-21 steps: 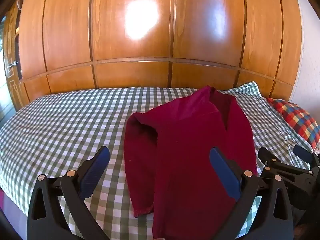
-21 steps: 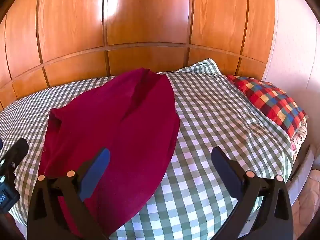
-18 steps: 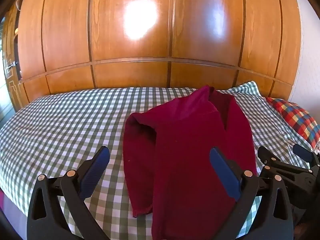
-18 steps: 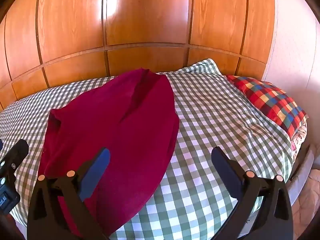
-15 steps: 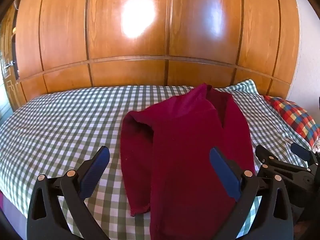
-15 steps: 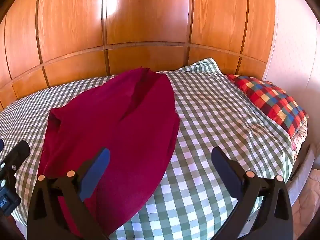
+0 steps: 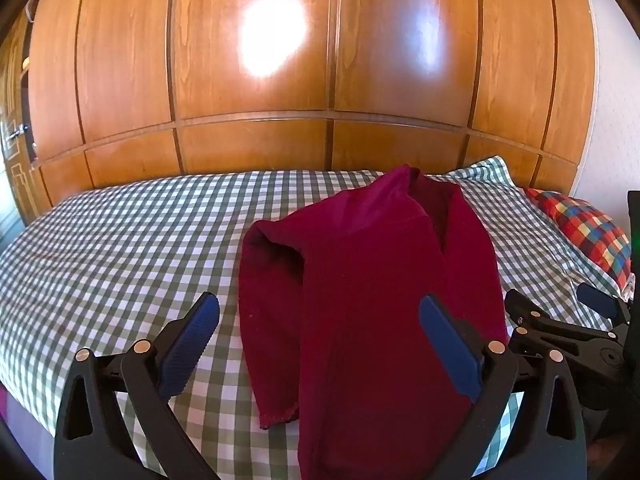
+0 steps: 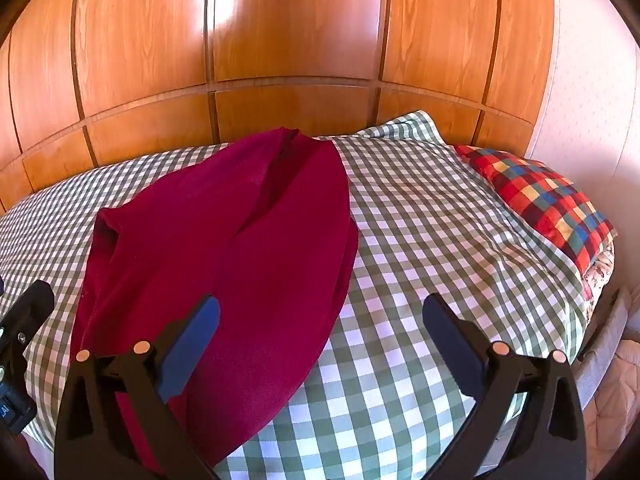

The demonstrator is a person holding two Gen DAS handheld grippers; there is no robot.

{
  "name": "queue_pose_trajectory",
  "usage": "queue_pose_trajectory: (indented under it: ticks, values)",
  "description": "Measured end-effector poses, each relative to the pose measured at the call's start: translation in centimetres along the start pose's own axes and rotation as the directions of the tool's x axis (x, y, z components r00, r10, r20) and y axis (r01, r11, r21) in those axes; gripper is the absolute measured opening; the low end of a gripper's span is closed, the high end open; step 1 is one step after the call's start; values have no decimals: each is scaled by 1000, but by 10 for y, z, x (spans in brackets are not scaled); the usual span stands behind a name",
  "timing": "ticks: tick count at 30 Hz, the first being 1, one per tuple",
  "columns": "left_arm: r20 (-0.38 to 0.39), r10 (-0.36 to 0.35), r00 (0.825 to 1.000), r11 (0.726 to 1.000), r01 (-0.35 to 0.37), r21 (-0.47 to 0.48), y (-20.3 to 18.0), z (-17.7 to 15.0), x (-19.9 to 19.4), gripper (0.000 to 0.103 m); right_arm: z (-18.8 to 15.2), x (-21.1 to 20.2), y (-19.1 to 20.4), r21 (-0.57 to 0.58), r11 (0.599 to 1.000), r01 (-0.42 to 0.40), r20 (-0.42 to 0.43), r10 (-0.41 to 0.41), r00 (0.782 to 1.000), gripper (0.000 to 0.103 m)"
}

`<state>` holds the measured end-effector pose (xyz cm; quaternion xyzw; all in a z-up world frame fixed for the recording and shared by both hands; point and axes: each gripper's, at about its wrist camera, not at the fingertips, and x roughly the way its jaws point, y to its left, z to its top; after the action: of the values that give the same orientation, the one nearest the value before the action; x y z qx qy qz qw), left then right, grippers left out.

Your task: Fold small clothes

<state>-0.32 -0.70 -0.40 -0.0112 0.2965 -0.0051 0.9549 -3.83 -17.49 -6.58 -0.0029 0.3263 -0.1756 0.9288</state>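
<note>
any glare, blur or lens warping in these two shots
Left wrist view: a blown-out glare patch on the wooden wardrobe, with a softer sheen to its right; fisheye bends the panel lines and the checked bedcover. Right wrist view: a smaller glare streak near the top of the wardrobe; same barrel warping, dark corners. Both are sharp, with the red garment evenly lit.

The garment (image 7: 372,300) lies on the bed (image 7: 120,248), pillow (image 8: 548,200) to its right, wardrobe (image 7: 256,80) behind.

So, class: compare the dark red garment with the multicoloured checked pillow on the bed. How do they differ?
The dark red garment is plain; the multicoloured checked pillow is patterned. The garment lies mid-bed, partly folded; the pillow sits at the bed's right end by the wall. Both rest on the green checked cover.
</note>
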Motion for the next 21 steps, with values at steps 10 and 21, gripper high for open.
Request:
queue_pose_trajectory:
  ticks: [10,21]
  values:
    - [-2,33,999,999,-33,4,1,-1,-1,99,-2,1,-2,6,1000,-8,-12,8,1000,101]
    - [22,55,998,998,-56,32,2,0,-5,99,-4,3,-1,4,1000,-8,-30,8,1000,101]
